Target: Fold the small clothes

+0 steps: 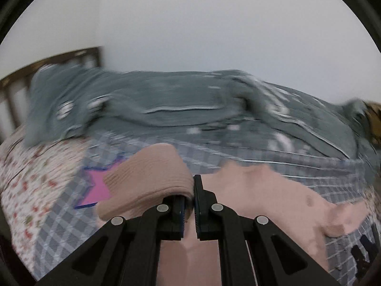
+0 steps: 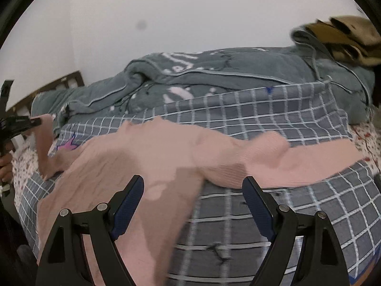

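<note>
A bed (image 2: 309,214) under a plain white wall carries everything here: a grey checked cover nearest, a floral sheet at its edges, a rumpled grey-green quilt (image 2: 214,76) behind.

Nearest, the left tool (image 1: 189,205) is clamped tight on a ribbed fold of the pink garment (image 2: 142,157), with the cloth bulging over one finger. The grip looks thin and near the hem, so a quick pull could, I judge, slide the knit out from between the pads or drag the whole piece askew instead of folding it.

The right tool (image 2: 193,205) stands wide apart and empty, its fingers straddling the garment's lower edge above the cover. Closing there, it might pinch the checked cover together with the knit.

Further off, the garment sprawls across the cover with a sleeve trailing right; a loose sleeve may bunch under the fold. The left view is smeared, so finer detail is uncertain.
</note>
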